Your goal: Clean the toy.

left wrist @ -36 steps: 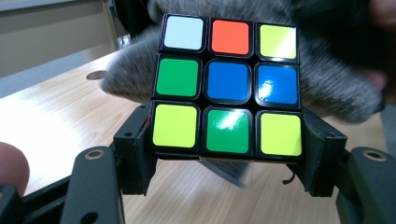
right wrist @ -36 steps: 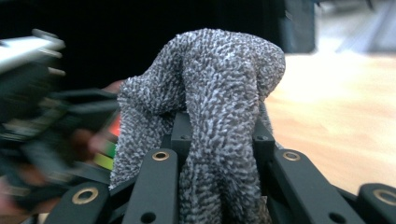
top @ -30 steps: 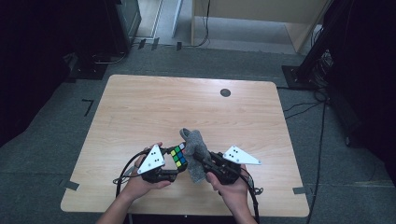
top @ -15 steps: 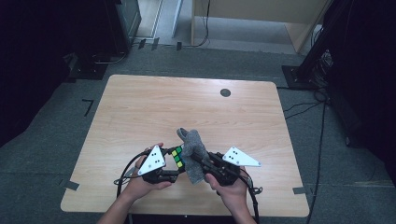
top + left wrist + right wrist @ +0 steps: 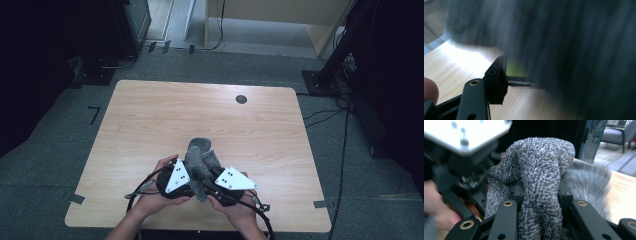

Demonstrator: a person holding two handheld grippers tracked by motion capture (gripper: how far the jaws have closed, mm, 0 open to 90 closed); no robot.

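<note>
A grey knitted cloth (image 5: 200, 155) hangs bunched between the two grippers near the table's front edge. My right gripper (image 5: 540, 195) is shut on a fold of this cloth (image 5: 541, 170), which bulges above its jaws. My left gripper (image 5: 524, 75) is shut on a Rubik's cube, whose green face (image 5: 515, 70) sits against the one jaw that shows; the blurred dark cloth covers the rest. In the high view the left gripper (image 5: 191, 182) and right gripper (image 5: 204, 181) meet under the cloth, a hand behind each.
The wooden table (image 5: 150, 120) stretches away behind the hands. A black round cap (image 5: 241, 99) sits near its far edge. Cables (image 5: 145, 185) trail from the grippers along the front edge. Dark stands and wires line the floor around.
The two grippers have come together: the right one moved left and nearer the front edge, the left one a little right. The cloth now covers the cube's coloured faces.
</note>
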